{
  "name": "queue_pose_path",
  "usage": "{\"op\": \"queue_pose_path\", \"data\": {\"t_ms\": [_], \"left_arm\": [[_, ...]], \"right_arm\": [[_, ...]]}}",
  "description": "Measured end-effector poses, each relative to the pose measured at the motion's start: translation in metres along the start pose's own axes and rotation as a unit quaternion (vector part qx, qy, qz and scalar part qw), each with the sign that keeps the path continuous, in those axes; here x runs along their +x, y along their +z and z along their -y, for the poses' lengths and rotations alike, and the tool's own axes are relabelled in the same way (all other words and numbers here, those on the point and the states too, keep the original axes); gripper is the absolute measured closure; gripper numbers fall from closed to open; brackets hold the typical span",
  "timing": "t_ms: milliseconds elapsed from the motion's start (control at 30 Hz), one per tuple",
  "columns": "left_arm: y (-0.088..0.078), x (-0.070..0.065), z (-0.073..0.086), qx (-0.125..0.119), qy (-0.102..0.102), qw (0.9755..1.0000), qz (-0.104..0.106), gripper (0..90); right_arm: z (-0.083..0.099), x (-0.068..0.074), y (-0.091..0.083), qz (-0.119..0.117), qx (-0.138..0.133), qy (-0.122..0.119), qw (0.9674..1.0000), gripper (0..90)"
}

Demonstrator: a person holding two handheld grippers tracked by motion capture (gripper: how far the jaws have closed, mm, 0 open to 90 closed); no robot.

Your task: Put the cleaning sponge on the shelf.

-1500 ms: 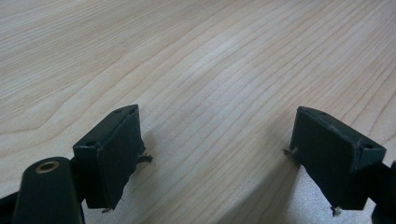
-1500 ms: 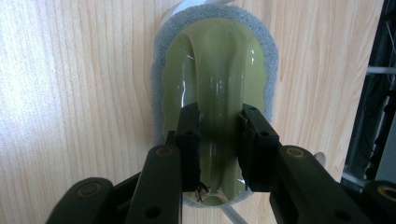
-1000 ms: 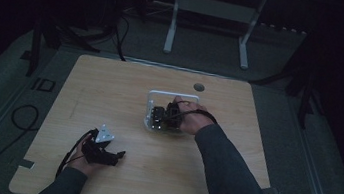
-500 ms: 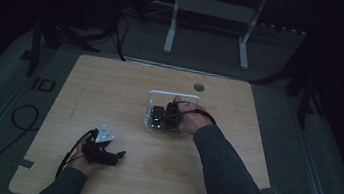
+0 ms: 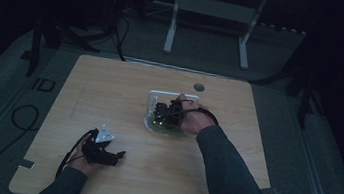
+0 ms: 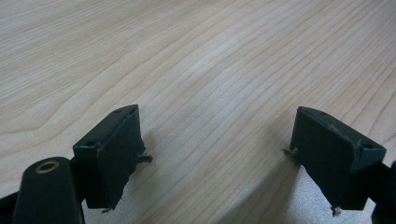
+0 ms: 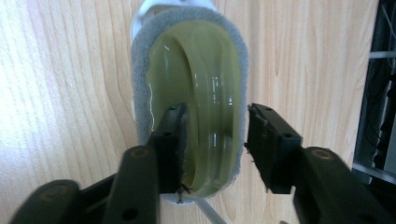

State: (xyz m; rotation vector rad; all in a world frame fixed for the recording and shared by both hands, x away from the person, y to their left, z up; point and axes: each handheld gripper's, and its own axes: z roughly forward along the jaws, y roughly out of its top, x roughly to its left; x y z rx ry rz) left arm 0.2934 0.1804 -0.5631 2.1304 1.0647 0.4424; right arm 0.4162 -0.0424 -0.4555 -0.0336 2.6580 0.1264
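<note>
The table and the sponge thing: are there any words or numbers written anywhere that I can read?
No words, labels or numbers can be read.
Table: plain wood grain, no writing.
Sponge with the yellow-green top: no label shows.
Left gripper and right gripper: plain black fingers, no marks.
Dark floor mark left of the table in the high view: too dim to read.

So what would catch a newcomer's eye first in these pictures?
The yellow-green oval sponge with a grey felt rim, lying on the pale wooden table near its middle. The right gripper hangs over it, jaws just opened, straddling one edge. The left gripper rests open near the front edge.
</note>
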Motion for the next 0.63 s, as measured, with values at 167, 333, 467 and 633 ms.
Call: {"op": "queue_pose_path", "data": {"t_ms": [167,333,467,633], "left_arm": [[0.000,0.000,0.000,0.001,0.000,1.0000,0.000,16.9],[0.000,0.000,0.000,0.001,0.001,1.0000,0.000,16.9],[0.000,0.000,0.000,0.001,0.001,1.0000,0.000,16.9],[0.000,0.000,0.000,0.001,0.001,1.0000,0.000,16.9]], "right_arm": [[0.002,0.002,-0.012,-0.018,-0.036,0.020,0.9990,51.2],[0.008,0.002,-0.020,-0.048,-0.072,0.061,0.9943,50.2],[0.013,0.003,-0.025,-0.058,-0.089,0.082,0.9909,49.6],[0.020,0.006,-0.027,-0.058,-0.093,0.093,0.9895,49.6]]}}
